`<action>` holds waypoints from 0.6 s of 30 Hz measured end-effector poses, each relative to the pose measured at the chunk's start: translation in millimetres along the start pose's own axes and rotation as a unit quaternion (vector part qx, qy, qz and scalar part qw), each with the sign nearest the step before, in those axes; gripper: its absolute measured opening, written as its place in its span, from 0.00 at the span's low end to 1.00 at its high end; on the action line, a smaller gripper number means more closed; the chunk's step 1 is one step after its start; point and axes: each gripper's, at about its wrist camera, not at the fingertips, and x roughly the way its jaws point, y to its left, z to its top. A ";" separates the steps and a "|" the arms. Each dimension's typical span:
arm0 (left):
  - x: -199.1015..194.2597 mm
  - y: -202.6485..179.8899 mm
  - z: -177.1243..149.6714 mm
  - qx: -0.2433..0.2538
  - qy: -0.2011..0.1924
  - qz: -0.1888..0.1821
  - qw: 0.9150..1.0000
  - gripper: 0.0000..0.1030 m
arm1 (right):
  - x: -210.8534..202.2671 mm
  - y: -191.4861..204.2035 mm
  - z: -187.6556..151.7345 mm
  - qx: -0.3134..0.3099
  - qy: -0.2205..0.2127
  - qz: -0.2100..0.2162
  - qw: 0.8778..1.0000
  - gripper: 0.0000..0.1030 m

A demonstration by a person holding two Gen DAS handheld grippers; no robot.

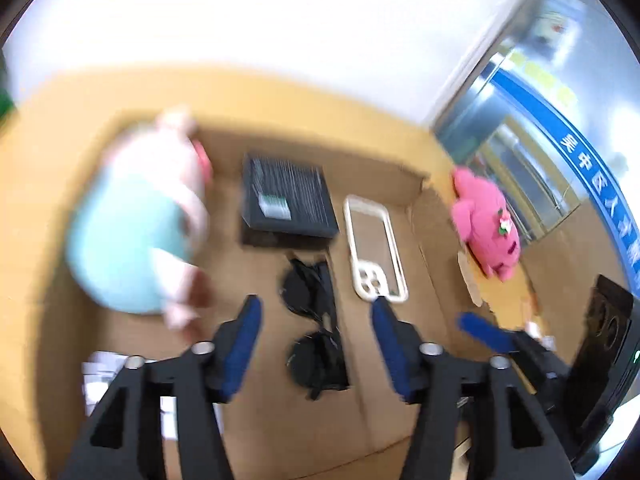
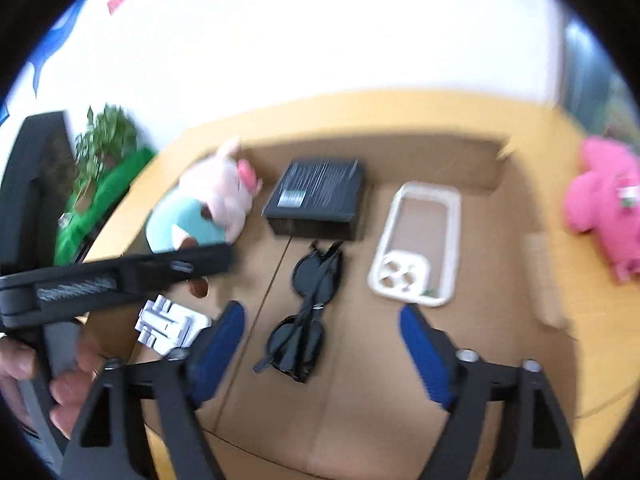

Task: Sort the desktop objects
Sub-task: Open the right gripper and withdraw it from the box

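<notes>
An open cardboard box (image 1: pixel 400 400) (image 2: pixel 500 280) on a yellow table holds a pig plush in a teal dress (image 1: pixel 132 236) (image 2: pixel 208 208), a black box (image 1: pixel 288 200) (image 2: pixel 320 196), a white phone case (image 1: pixel 376 248) (image 2: pixel 420 244) and folded black sunglasses (image 1: pixel 316 364) (image 2: pixel 298 340). My left gripper (image 1: pixel 316 310) hangs open over the sunglasses, its blue pads not touching them. My right gripper (image 2: pixel 320 314) is open above them too, and one of its blue fingers (image 1: pixel 480 330) shows at the right. A pink plush (image 1: pixel 486 220) (image 2: pixel 604 200) lies outside the box.
A silver folded stand (image 2: pixel 172 326) lies in the box's near left corner. A hand (image 2: pixel 24 368) holds the left gripper's body (image 2: pixel 120 276). A black speaker (image 1: pixel 608 340) stands at the right; a plant (image 2: pixel 108 132) and green cloth (image 2: pixel 100 200) are at the left.
</notes>
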 end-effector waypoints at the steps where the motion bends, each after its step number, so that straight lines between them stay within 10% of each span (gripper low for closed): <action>1: -15.4 -2.7 -9.5 0.019 -0.033 0.022 0.999 0.73 | -7.3 -3.0 -4.7 -0.001 -0.024 -0.012 1.000 0.79; 4: -48.4 -12.0 -50.0 0.068 -0.131 0.125 0.981 0.84 | -33.7 -7.3 -32.6 0.011 -0.110 -0.049 0.993 0.81; 8: -48.8 -0.7 -88.7 0.074 -0.166 0.188 0.965 0.87 | -37.4 -13.3 -51.7 0.023 -0.141 -0.093 0.985 0.81; 18: -28.3 15.8 -134.0 0.072 -0.185 0.209 0.958 0.90 | -19.8 8.5 -87.2 -0.034 -0.174 -0.102 0.979 0.86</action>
